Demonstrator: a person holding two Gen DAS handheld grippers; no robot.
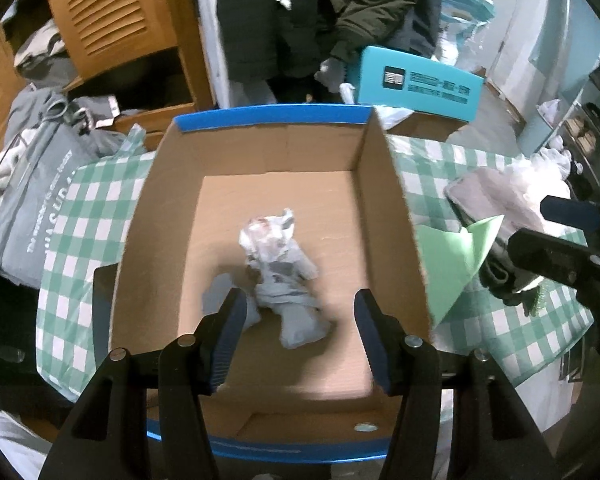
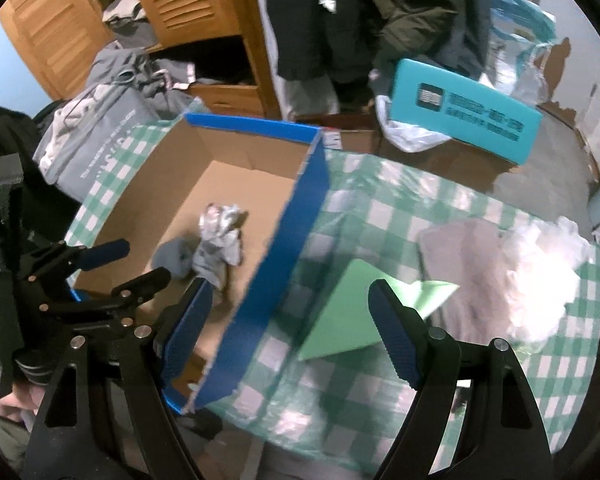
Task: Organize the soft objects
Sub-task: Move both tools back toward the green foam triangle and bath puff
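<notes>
A crumpled grey and white cloth (image 1: 278, 272) lies on the floor of an open cardboard box (image 1: 384, 208) with a blue rim. My left gripper (image 1: 300, 300) hovers over the box, open, its pads apart on either side of the cloth and not pressing it. The right wrist view shows the same cloth (image 2: 218, 248) in the box (image 2: 296, 224), with the left gripper (image 2: 136, 266) at the box's left. My right gripper (image 2: 292, 290) is open and holds nothing, straddling the box's blue right wall and a green sheet (image 2: 352, 312). The right gripper (image 1: 528, 222) also shows at the right of the left wrist view.
A green-and-white checked cloth (image 2: 380, 380) covers the table. On it to the right lie a folded pinkish-grey fabric (image 2: 460, 248) and a white fluffy heap (image 2: 540, 272). A grey bag (image 1: 40, 200) sits left of the box. A teal carton (image 2: 460, 116), hanging coats and a wooden cupboard stand behind.
</notes>
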